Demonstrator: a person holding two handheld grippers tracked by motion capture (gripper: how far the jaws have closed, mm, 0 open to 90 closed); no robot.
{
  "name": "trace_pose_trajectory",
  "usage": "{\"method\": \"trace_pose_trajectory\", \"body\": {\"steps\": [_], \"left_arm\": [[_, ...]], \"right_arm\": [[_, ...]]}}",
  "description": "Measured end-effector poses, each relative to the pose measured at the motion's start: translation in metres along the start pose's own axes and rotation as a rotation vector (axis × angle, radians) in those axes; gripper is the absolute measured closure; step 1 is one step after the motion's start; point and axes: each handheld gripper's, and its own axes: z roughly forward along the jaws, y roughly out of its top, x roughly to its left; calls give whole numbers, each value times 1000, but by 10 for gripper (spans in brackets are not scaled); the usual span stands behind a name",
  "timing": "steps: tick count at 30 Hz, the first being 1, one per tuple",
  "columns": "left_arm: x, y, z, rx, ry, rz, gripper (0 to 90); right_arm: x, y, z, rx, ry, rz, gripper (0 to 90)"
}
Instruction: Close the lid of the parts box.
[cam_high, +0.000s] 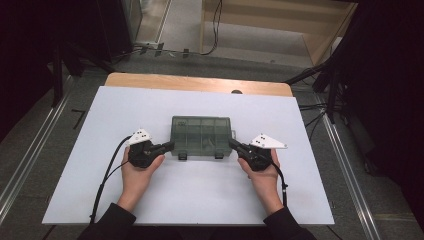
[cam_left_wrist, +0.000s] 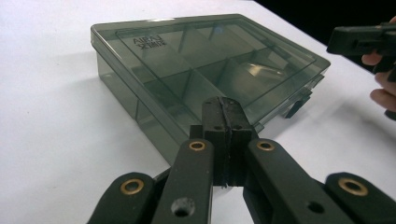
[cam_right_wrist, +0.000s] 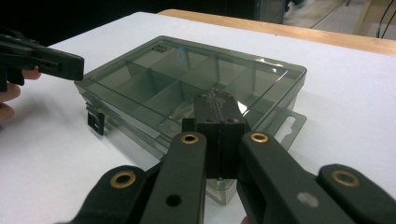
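In the high view your two hands come in from the bottom edge, and the smoky, see-through compartment box (cam_high: 201, 135) lies at the middle of the frame on the white counter (cam_high: 100, 200), lid closed, with its two dark latches (cam_high: 183, 156) on the edge facing you. Your left gripper (cam_high: 169, 146) sits at the centre-left of that frame, its jaws pointing right and reaching the box's lower left corner; your right gripper (cam_high: 233, 144) mirrors it at the centre-right, jaws pointing left at the box's lower right corner. In the left gripper view the left gripper (cam_left_wrist: 226, 122) rises from the bottom centre with its jaws pressed together, nothing between them, their tips right at the near corner of the box (cam_left_wrist: 205, 74); whether they touch it you cannot tell. The other gripper's black jaws (cam_left_wrist: 359, 39) show at the upper right of that frame, past the box's far corner. In the right gripper view the right gripper (cam_right_wrist: 216, 114) likewise stands bottom centre with its jaws pressed together and empty, overlapping the near edge of the box (cam_right_wrist: 187, 79), whose inner dividers show through the lid. The left gripper's jaws (cam_right_wrist: 51, 60) enter at the upper left there, just beside the box's corner.
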Motion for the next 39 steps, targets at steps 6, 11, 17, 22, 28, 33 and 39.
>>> {"method": "trace_pose_trajectory", "body": {"steps": [6, 11, 17, 22, 28, 33, 39], "left_arm": [[0, 0, 0, -1, -3, -2, 896], [1, 0, 0, 0, -7, -5, 896], [1, 0, 0, 1, -8, -6, 896], [1, -1, 0, -1, -11, -10, 896], [1, -2, 0, -5, -15, -17, 896], [2, -2, 0, -9, -16, -20, 896], [-2, -4, -2, -37, -5, 14, 721]], "right_arm": [[2, -2, 3, 25, -24, -23, 878], [3, -6, 6, 30, -31, -19, 877], [4, -9, 7, 49, -40, -18, 877], [3, -11, 7, 46, -39, -11, 878], [3, -16, 8, 33, -36, -2, 880], [3, -15, 8, 43, -44, 4, 880], [1, -14, 5, 22, 3, 31, 644]]}}
